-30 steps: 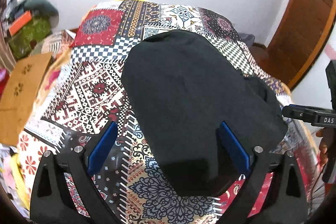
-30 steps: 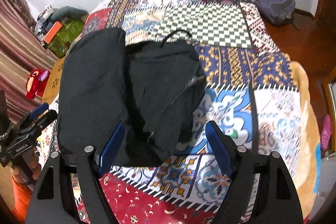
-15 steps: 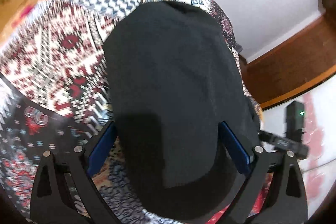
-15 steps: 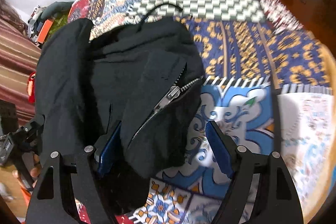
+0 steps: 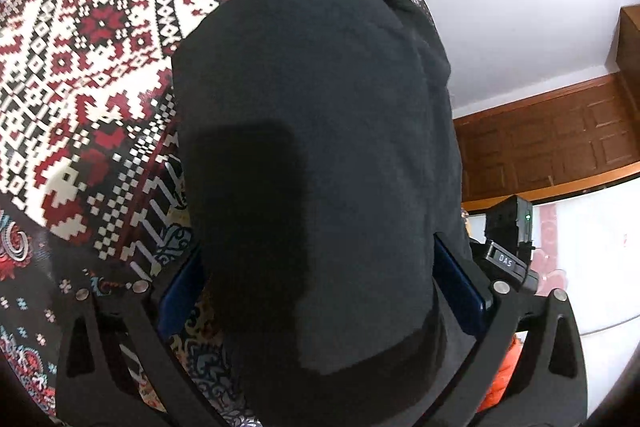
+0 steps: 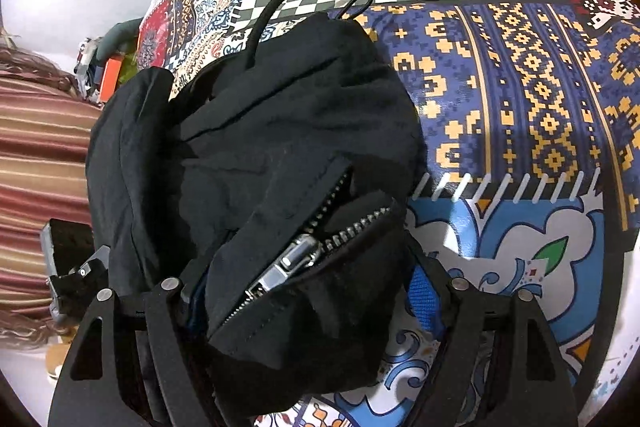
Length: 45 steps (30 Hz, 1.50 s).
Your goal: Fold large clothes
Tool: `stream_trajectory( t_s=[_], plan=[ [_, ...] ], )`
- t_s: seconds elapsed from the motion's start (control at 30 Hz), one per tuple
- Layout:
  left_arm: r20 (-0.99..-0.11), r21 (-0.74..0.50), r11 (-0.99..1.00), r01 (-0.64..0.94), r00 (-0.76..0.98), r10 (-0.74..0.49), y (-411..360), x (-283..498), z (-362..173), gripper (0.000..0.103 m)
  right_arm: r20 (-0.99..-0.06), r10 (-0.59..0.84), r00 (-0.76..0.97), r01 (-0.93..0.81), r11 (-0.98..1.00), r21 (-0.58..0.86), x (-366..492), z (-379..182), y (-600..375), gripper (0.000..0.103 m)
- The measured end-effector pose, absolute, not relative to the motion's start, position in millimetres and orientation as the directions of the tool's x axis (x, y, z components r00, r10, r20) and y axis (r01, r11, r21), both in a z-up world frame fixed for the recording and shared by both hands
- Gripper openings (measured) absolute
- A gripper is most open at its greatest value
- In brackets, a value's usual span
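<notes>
While both claws angle down over bed with patchwork-print cover [image 6: 520, 115], black zip-front jacket [image 6: 256, 147] lies bunched on it. Left claw [image 5: 320, 291]: blue pads spread wide, smooth black fabric filling gap between them; contact with pads unclear. Right claw [image 6: 308, 291]: jaws just closing, spread around folded edge carrying metal zipper [image 6: 296, 259]; pads not seen pressing. Black drawcord [image 6: 288, 3] trails from jacket toward 12 o'clock. Striped curtain [image 6: 36, 155] at 9 o'clock in right view.
</notes>
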<state>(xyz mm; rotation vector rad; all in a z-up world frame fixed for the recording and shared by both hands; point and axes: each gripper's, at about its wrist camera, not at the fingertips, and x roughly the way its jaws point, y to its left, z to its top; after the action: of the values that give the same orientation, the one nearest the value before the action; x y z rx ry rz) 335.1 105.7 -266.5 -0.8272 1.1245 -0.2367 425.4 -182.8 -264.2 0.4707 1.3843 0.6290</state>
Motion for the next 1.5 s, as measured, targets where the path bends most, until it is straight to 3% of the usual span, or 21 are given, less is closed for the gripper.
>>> stream_trajectory(
  t_s=[0.2, 0.43, 0.63, 1.07, 1.27, 1.5],
  plan=[
    [-0.690, -0.700, 0.684, -0.207, 0.444, -0.572, 109.0, 336.7, -265.1, 0.100, -0.760, 0.644, 0.089, -0.148, 0.763, 0.629, 419.5, -245.6, -178.3, 0.049],
    [-0.687, -0.685, 0.709, -0.166, 0.472, -0.553, 119.3, 333.0, -233.7, 0.075, -0.790, 0.600, 0.128, -0.160, 0.798, 0.580, 411.9, -215.2, -162.2, 0.023],
    [-0.661, -0.660, 0.747, -0.082, 0.537, -0.524, 139.6, 321.5, -177.6, 0.068, -0.772, 0.613, 0.168, -0.210, 0.788, 0.579, 401.1, -181.5, -139.8, 0.020],
    [-0.580, -0.624, 0.782, 0.010, 0.665, -0.471, 248.4, 320.0, -77.4, 0.068, -0.673, 0.687, 0.274, -0.367, 0.722, 0.587, 413.9, -105.8, -40.3, 0.020],
    [-0.587, -0.616, 0.787, 0.008, 0.662, -0.466, 301.5, 338.3, -78.6, 0.068, -0.671, 0.689, 0.275, -0.392, 0.718, 0.576, 436.5, -115.5, 14.2, 0.020],
    [-0.610, -0.614, 0.789, -0.026, 0.650, -0.453, 365.7, 379.2, -120.7, 0.068, -0.708, 0.653, 0.269, -0.415, 0.742, 0.527, 466.2, -147.9, 82.7, 0.020]
  ],
)
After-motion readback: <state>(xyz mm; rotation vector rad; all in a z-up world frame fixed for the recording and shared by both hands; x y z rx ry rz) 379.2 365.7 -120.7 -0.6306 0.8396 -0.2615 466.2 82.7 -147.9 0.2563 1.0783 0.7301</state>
